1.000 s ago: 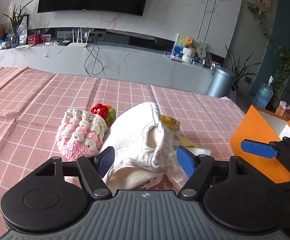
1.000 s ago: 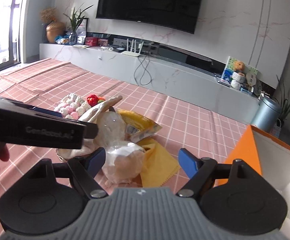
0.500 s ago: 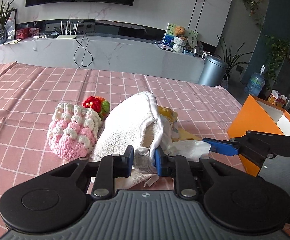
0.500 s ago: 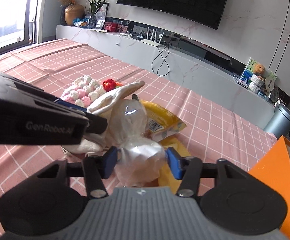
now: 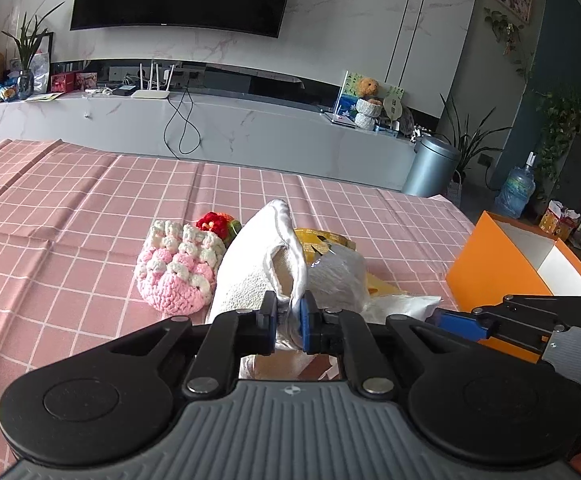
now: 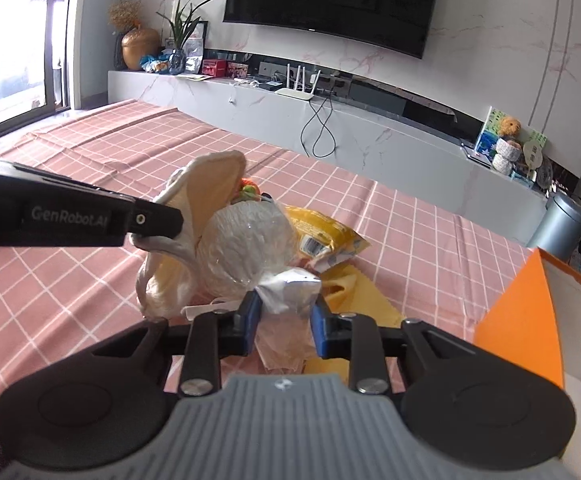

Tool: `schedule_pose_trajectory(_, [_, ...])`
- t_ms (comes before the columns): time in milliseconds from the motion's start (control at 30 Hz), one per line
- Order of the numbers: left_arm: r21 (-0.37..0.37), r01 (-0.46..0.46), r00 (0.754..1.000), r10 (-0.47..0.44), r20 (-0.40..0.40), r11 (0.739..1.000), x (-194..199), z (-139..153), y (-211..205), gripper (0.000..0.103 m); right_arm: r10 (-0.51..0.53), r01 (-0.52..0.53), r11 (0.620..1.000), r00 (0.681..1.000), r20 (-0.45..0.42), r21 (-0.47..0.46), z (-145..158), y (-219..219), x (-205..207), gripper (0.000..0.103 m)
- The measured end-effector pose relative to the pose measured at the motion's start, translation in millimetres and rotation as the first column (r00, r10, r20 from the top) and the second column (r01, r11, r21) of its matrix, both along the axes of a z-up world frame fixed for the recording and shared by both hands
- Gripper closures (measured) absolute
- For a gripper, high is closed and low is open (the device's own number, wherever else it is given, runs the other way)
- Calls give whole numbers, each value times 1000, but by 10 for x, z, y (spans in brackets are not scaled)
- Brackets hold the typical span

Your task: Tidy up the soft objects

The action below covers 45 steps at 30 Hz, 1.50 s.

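Two grippers engaged on the same heap mid-table. Left gripper (image 5: 289,314) clamped tight on the edge of the white cloth (image 5: 250,268), which stands up off the pink checked tablecloth (image 5: 70,216). Right gripper (image 6: 284,320) pinches the clear plastic bag (image 6: 250,252) by its bunched neck, jaws narrow around it. Bag sits against the cloth, touching it. Pink-and-white crochet piece (image 5: 178,266) just beside the cloth on its left, red knitted item (image 5: 216,222) behind it. Yellow packet (image 6: 322,236) and yellow cloth (image 6: 354,292) lie under and behind the bag. Orange box (image 5: 494,256) on the right, near the heap. Left gripper body crosses the right camera's view, hiding part of the cloth.
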State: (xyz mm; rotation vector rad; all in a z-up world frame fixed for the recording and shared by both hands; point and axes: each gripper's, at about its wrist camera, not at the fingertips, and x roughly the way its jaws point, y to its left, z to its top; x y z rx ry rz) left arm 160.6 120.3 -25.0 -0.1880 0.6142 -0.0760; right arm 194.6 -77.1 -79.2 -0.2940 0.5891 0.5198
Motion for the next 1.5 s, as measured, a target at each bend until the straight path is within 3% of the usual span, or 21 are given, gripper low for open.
schedule_pose_trajectory(167, [19,33,999,-33,-3,999,-218,82,-77,91,-46,47,999,999,-24,16,53,-221,-256,77])
schedule_pose_trajectory(333, [32,88,994,-86,-61,996,-434,54,-228,91,-122,124,992,990,-69,26,-3,-487,-473,76])
schedule_pose_trajectory(500, [43,165,976,-157,-149,985,-605,-141,-353,90,-147,152,988,981,-128,32,-130,-633,-605,75])
schedule_pose_trajectory(600, [23,189,965,-181,-191,982,-661,-280,-392,87,-142,145,989,983,-114,25,-138,-640,-667,74])
schedule_pose_trajectory(700, [21,189,959,-180,-218,982,-648,-415,-412,76,-142,147,989,983,-116,33,-129,-683,-697,69])
schedule_pose_trajectory(800, [31,181,964,-171,-204,983,-725,-478,-460,42,-141,147,988,983,-115,46,-119,-730,-721,63])
schedule_pose_trajectory(833, [41,182,966,-171,-194,982,-744,-474,-471,26,-137,144,988,984,-115,55,-107,-746,-722,60])
schedule_pose_trajectory(867, [55,177,969,-163,-187,983,-778,-466,-501,20,-128,137,988,985,-114,67,-88,-754,-722,58])
schedule_pose_trajectory(1000, [72,144,982,-133,-138,987,-833,-379,-478,15,-108,114,991,991,-78,74,-19,-718,-719,38])
schedule_pose_trajectory(1133, [42,69,993,-65,-101,997,-798,-310,-296,14,-116,120,990,992,-58,70,10,-672,-637,34])
schedule_pose_trajectory(1333, [20,7,988,-4,-155,1000,-660,-429,-108,14,-123,133,988,984,-126,74,-120,-656,-474,35])
schedule_pose_trajectory(1433, [14,10,984,-7,-178,1000,-612,-529,-115,14,-107,118,991,983,-151,67,-184,-629,-444,49])
schedule_pose_trajectory(1500, [29,2,982,3,-187,1000,-584,-570,-124,14,-110,119,991,983,-146,58,-197,-621,-438,49])
